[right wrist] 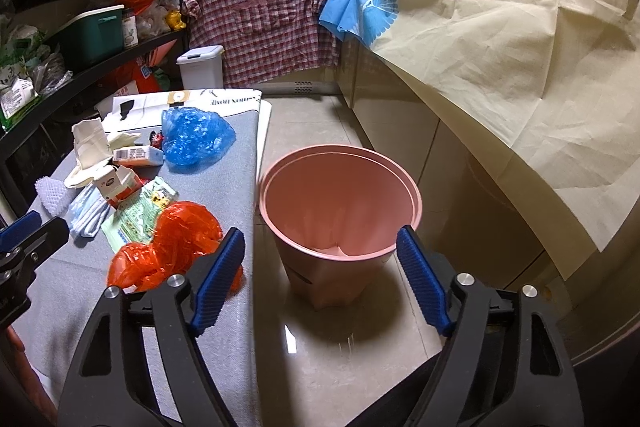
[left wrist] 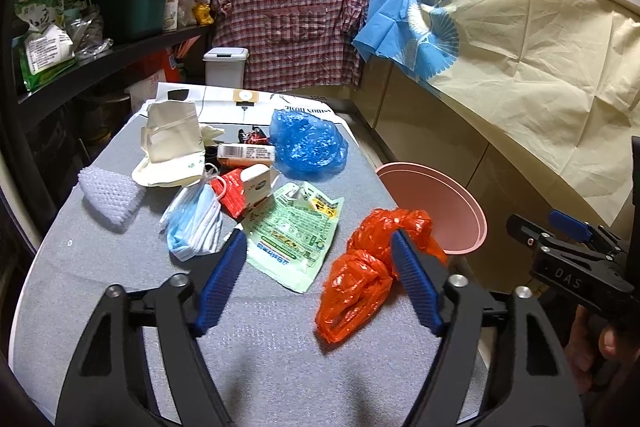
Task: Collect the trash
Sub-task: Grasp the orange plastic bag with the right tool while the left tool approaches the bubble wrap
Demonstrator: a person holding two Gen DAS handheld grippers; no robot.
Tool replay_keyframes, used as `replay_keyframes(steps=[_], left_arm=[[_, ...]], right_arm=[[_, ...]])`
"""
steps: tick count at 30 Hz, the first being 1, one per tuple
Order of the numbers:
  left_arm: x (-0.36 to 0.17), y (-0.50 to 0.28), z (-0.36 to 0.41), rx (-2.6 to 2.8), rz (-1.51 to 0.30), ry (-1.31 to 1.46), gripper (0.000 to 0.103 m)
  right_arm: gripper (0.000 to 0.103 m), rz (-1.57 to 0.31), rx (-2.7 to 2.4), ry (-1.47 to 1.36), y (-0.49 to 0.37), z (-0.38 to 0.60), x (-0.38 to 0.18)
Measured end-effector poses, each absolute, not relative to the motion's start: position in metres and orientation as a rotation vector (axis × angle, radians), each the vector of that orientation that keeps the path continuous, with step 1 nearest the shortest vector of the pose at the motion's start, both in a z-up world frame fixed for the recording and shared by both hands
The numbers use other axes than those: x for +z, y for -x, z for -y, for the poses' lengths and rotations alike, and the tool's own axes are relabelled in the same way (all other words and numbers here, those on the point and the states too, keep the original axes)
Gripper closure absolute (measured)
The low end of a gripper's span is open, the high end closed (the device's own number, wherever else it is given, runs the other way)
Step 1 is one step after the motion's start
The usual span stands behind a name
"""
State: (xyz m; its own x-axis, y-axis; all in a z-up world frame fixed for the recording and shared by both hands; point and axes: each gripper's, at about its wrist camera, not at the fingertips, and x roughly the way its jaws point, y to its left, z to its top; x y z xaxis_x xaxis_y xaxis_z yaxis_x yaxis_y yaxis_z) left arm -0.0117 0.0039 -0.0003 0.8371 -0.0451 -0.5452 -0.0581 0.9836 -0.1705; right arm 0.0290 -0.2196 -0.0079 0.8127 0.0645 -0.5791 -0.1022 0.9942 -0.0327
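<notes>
- The trash lies in a loose heap on the grey counter [left wrist: 120, 307]: an orange plastic bag [left wrist: 372, 267] at the near right, a green printed wrapper [left wrist: 296, 231] beside it, blue face masks [left wrist: 196, 223] to the left of the wrapper, and a crumpled blue plastic bag [left wrist: 308, 143] further back.
- Behind the masks are a red and white small box [left wrist: 248, 187], an orange tube-like pack [left wrist: 246, 151], a cream cloth bag [left wrist: 172, 147] and a white foam net [left wrist: 110, 193] at the left edge.
- A pink bin [right wrist: 340, 211] stands on the tiled floor [right wrist: 320, 367] just beside the right edge of the counter; only something pale shows at its bottom.
- The left gripper [left wrist: 318, 287] hovers over the near part of the counter. Its blue fingers [left wrist: 222, 283] stand apart; the right finger overlaps the orange bag in the view, but I cannot tell if it touches it.
- The right gripper [right wrist: 320, 283] points toward the bin, fingers apart, with nothing between them.
- At the back, a checked shirt [left wrist: 296, 27] and a cream and blue cloth [left wrist: 520, 47] hang over the kitchen worktop; shelves [left wrist: 104, 59] with packets stand at the left.
</notes>
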Motion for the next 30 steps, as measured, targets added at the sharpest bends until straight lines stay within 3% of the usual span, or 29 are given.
replay_keyframes(steps=[2,4,7,12,21,27,29,30], left_arm=[[-0.001,0.01,-0.01,0.023,-0.586,0.186,0.049],[-0.002,0.008,-0.016,0.04,-0.596,0.191,0.06],[-0.004,0.006,-0.026,0.069,-0.601,0.199,0.073],[-0.007,0.002,-0.048,0.128,-0.601,0.225,0.075],[-0.019,-0.009,-0.087,0.216,-0.62,0.28,0.075],[-0.028,-0.023,-0.128,0.332,-0.631,0.327,0.075],[-0.032,-0.027,-0.144,0.375,-0.634,0.345,0.075],[-0.034,-0.028,-0.152,0.393,-0.636,0.355,0.075]], right_arm=[[0.035,-0.616,0.113,0.059,-0.03,0.213,-0.009],[0.047,-0.629,0.159,0.039,-0.031,0.207,-0.012],[0.051,-0.661,0.211,0.009,-0.036,0.196,-0.017],[0.05,-0.702,0.273,-0.026,-0.045,0.178,-0.025],[0.037,-0.765,0.339,-0.026,-0.066,0.153,-0.041],[0.037,-0.808,0.379,0.034,-0.078,0.13,-0.055],[0.041,-0.814,0.392,0.05,-0.082,0.124,-0.06],[0.048,-0.818,0.397,0.054,-0.084,0.122,-0.062]])
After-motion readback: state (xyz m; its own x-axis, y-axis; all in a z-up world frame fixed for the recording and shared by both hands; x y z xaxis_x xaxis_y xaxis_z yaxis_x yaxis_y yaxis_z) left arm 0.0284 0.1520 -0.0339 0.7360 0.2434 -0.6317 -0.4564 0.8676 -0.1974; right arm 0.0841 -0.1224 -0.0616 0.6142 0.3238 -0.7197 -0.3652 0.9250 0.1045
